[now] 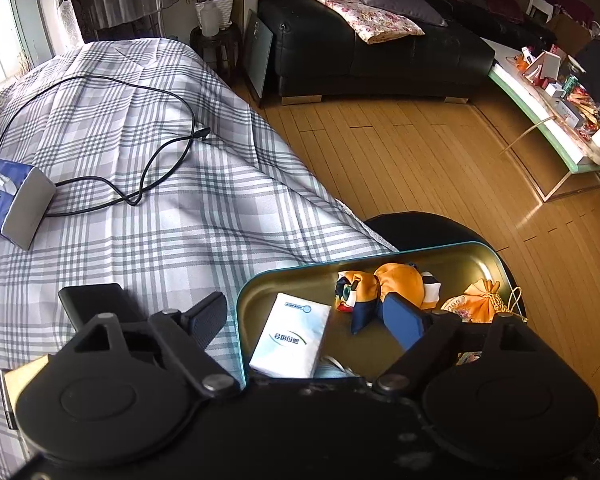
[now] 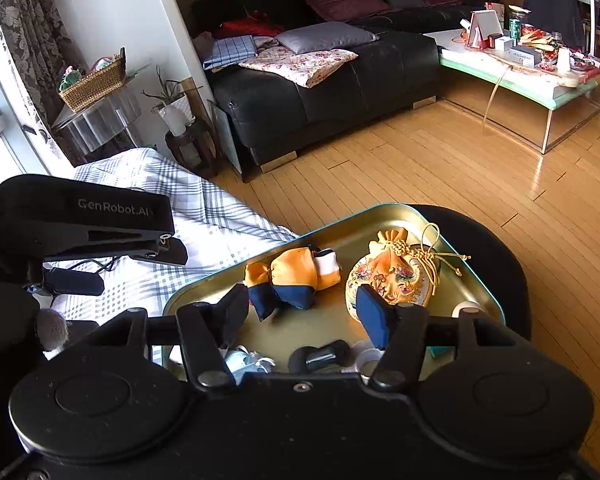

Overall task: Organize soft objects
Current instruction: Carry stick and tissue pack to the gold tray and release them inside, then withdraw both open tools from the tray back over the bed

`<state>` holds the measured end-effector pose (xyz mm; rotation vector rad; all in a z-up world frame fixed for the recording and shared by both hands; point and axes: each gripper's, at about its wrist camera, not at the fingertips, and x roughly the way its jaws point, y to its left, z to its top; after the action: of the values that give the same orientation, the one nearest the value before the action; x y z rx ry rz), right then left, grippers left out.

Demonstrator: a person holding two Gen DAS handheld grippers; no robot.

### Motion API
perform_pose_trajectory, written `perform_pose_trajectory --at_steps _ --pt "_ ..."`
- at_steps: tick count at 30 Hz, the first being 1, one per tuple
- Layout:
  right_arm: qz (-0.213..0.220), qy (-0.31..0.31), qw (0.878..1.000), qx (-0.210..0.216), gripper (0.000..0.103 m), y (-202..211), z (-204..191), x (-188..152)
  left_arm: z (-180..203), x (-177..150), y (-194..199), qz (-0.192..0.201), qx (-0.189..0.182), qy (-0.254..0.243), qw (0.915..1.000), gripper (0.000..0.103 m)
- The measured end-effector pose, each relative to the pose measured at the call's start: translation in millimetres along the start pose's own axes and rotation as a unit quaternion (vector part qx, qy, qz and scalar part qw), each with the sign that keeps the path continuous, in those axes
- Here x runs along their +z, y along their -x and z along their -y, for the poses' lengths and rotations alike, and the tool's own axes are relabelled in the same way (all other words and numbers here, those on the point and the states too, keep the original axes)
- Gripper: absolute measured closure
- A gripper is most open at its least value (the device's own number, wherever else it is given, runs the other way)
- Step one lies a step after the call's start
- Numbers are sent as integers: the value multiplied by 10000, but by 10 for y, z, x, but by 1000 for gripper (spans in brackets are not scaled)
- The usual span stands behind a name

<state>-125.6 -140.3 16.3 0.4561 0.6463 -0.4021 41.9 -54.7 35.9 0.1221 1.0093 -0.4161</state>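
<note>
- Tray (image 1: 452, 250): gold metal with a teal rim, on a black stool (image 1: 416, 228) beside the bed (image 1: 160, 216); its near left corner overlaps the bed's edge.
- Tissue pack (image 1: 290, 336): white, flat on the tray floor at the near left corner, just inside the rim.
- Cloth doll (image 1: 384, 286): orange, navy and white, lying on its side mid-tray near the far edge; in the right wrist view (image 2: 296, 276) it lies left of the pouch, apart from it.
- Pouch (image 2: 392, 276): orange embroidered drawstring bag with a gold knotted cord, toward the tray's right edge; in the left wrist view (image 1: 480, 300) it is partly hidden behind the gripper.
- Small items at the tray's near edge, among them a dark cylinder (image 2: 320, 356): mostly hidden, cannot tell what they are.
- Left gripper (image 1: 304, 320): fingers wide apart, straddling the tray's left rim, one over the bed and one over the tray; the tissue pack lies between them, untouched.
- Right gripper (image 2: 304, 312): fingers wide, over the tray's near part, holding nothing; the right finger (image 2: 374, 314) stands in front of the pouch, contact not clear.
- Bed, other contents: blue tissue box (image 1: 12, 200) at the left edge and a black cable (image 1: 140, 184) looped across the plaid cover.
</note>
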Motion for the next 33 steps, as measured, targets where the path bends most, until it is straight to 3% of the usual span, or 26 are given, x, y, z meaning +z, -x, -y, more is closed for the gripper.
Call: perform_pose_trajectory --at_steps 8,17,33 --pt "-153 -318 9994 26 41 -60 69 19 -88 -79 -9 8 47 145 9999 12" --pt "-102 -256 9995 -155 41 -77 11 9 -235 -194 160 107 253 386 9989 4" --pt "-135 -82 9993 -338 41 -145 -96 -2 -995 -631 645 63 635 1008 9929 1"
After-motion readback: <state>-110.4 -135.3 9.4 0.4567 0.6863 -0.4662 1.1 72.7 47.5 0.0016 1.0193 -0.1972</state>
